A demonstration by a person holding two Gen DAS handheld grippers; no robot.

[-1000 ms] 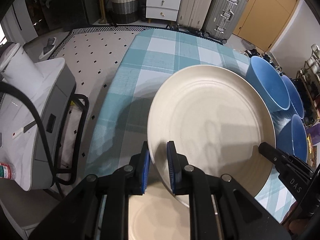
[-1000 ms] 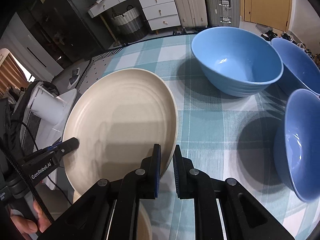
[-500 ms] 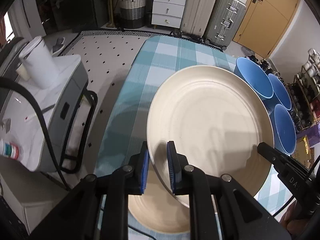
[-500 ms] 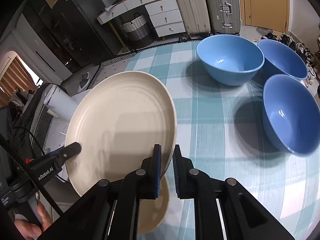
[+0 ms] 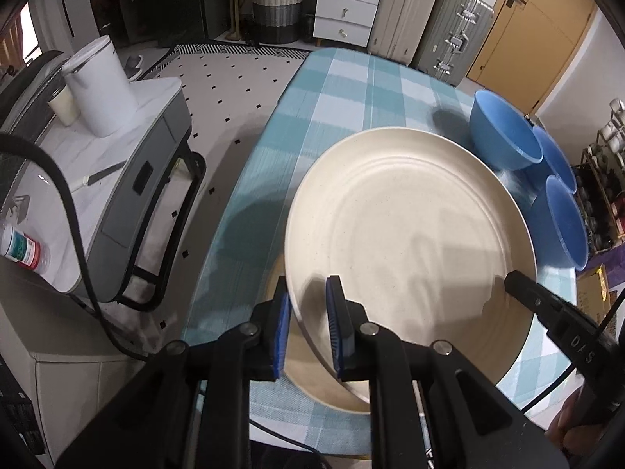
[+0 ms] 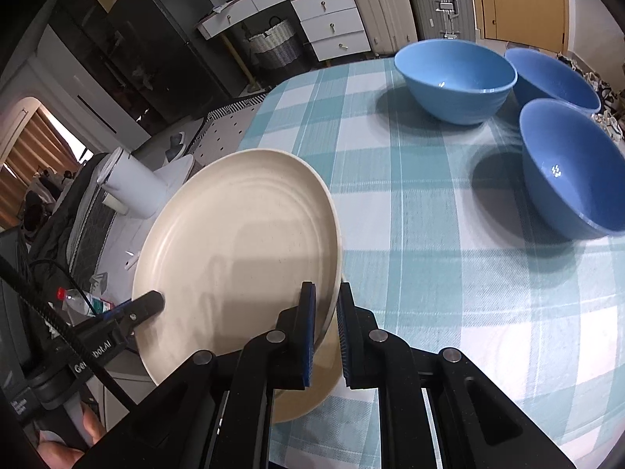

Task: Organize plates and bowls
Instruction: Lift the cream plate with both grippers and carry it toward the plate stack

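You've got both claws on the same cream plate (image 5: 410, 234). Your left gripper (image 5: 308, 328) is closed down on its near-left rim, blue pads either side of the edge, and your right gripper (image 6: 324, 328) is pinched on the opposite rim the same way. The plate's up off the table, tilted, right above a second cream plate (image 6: 308, 391) lying flat on the checked tablecloth (image 6: 429, 234) near the table's front corner. Further back on the cloth sit three blue bowls (image 6: 455, 78) bunched together on the far right side, well apart from the plates. Off to the left there's a white jug (image 5: 101, 86) on a side cart.
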